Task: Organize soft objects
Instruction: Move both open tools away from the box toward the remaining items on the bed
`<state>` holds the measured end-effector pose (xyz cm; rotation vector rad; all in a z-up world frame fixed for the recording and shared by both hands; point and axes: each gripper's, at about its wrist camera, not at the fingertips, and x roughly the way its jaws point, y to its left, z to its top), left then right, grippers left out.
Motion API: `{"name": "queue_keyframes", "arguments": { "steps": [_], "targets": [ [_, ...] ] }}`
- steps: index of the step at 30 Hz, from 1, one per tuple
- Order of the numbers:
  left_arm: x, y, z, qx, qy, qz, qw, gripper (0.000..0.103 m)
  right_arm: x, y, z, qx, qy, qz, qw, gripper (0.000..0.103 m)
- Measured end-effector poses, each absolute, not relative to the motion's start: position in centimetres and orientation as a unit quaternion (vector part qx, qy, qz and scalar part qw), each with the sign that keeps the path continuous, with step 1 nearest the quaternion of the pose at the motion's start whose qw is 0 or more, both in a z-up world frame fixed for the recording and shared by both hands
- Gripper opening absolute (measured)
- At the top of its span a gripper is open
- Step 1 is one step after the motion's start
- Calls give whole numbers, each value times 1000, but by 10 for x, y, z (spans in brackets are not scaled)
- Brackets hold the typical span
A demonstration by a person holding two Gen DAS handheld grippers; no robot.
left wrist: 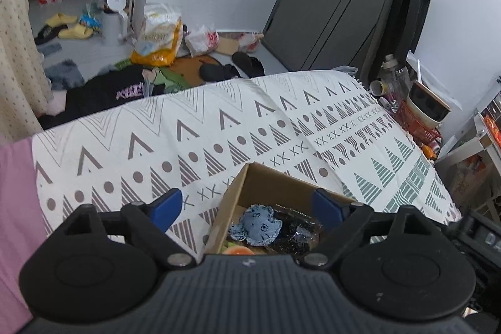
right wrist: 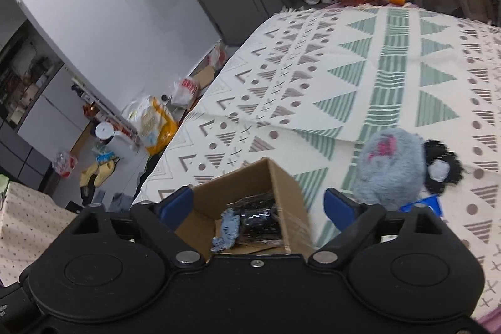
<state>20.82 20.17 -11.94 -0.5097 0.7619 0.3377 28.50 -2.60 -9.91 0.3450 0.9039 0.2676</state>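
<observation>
A cardboard box [right wrist: 250,196] sits on the patterned cloth [right wrist: 360,68], low in the centre of both frames. It already holds a blue denim toy [left wrist: 255,224] and, touching it, a dark shiny packet [left wrist: 297,227]. In the right wrist view a grey plush [right wrist: 391,168] lies on the cloth just right of the box, at centre right of the frame, with a black frilled piece [right wrist: 444,168] against its right side and something blue [right wrist: 429,205] partly hidden below it.

My reading is that the step in hand is fetching the plush for the box. To do it well, the right gripper [right wrist: 258,205] should swing right and come down over the plush's middle, with the jaws straddling the bulk and not just the fur, then close enough to compress it. The black piece lies so close that a sloppy approach could drag it along or pinch both. Lift clear of the box wall before crossing over, since that wall stands between gripper and plush.

The right gripper is spread wide and holds nothing; its blue pads [right wrist: 175,205] flank the box mouth without clearly touching it. The left gripper [left wrist: 250,208] is likewise wide and empty, poised above the box's open top. It could steady the box if the drop nudges it.
</observation>
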Motion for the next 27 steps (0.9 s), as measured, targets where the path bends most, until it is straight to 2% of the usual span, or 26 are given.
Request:
{"name": "queue_keyframes", "arguments": {
  "steps": [3, 27],
  "targets": [
    [205, 193, -115, -241, 370, 149, 885, 91, 275, -41, -97, 161, 421, 117, 885, 103],
    [168, 100, -80, -188, 357, 109, 908, 91, 223, -147, -74, 104, 368, 108, 918, 103]
  ]
}}
